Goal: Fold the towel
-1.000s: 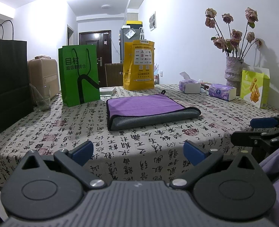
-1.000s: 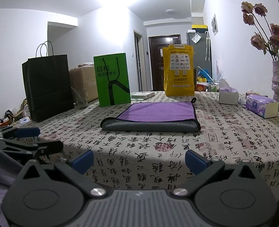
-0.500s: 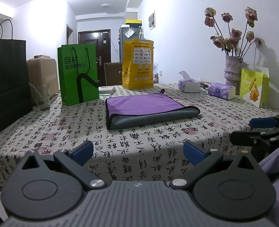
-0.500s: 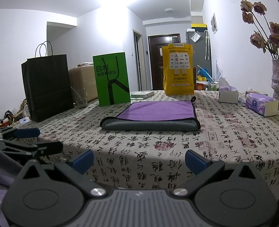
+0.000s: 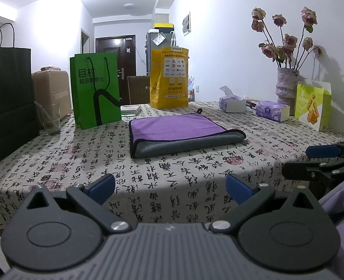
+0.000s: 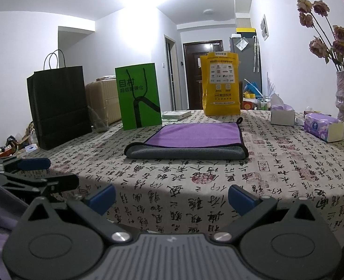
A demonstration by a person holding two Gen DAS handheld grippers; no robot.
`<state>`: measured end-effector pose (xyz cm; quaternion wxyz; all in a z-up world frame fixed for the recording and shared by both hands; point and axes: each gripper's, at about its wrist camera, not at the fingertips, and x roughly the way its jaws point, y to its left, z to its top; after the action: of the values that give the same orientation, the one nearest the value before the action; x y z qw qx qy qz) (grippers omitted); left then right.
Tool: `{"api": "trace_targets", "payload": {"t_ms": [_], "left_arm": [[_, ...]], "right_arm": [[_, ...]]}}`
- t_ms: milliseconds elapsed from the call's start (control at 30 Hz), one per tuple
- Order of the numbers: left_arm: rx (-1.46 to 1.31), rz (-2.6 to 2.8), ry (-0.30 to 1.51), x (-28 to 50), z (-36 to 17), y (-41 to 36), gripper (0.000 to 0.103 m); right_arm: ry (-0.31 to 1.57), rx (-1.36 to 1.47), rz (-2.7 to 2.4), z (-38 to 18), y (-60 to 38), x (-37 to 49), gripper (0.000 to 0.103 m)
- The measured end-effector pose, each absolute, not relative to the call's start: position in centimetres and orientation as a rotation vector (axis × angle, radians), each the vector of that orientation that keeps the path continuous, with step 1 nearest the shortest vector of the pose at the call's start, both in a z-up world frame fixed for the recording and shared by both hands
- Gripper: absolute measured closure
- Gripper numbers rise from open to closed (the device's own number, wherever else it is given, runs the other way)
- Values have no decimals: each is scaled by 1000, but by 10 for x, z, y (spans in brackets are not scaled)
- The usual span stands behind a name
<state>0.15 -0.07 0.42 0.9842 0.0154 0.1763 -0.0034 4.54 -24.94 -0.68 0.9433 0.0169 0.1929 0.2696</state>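
Note:
A purple towel (image 5: 174, 129) with a grey underside lies folded flat on the patterned tablecloth (image 5: 172, 170), its grey fold edge toward me; it also shows in the right wrist view (image 6: 193, 137). My left gripper (image 5: 169, 186) is open and empty, held back at the table's near edge, well short of the towel. My right gripper (image 6: 170, 197) is open and empty too, equally far back. Each gripper shows in the other's view: the right gripper (image 5: 321, 161) at the right edge, the left gripper (image 6: 32, 172) at the left edge.
Behind the towel stand a green bag (image 5: 95, 91), a yellow bag (image 5: 169, 77) and a black bag (image 5: 6, 102). A glass (image 5: 48, 116) is left. Tissue boxes (image 5: 272, 110), a vase of roses (image 5: 286, 86) and a snack bag (image 5: 311, 105) are right.
Both grippers have drawn back a little from the table. The towel has not moved and both stay open.

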Motion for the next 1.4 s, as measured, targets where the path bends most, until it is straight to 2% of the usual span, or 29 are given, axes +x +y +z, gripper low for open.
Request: {"api": "trace_targets", "payload": {"t_ms": [1400], "left_arm": [[36, -7, 376, 21, -3, -3, 0]], "right_arm": [[387, 25, 517, -7, -247, 62, 0]]}}
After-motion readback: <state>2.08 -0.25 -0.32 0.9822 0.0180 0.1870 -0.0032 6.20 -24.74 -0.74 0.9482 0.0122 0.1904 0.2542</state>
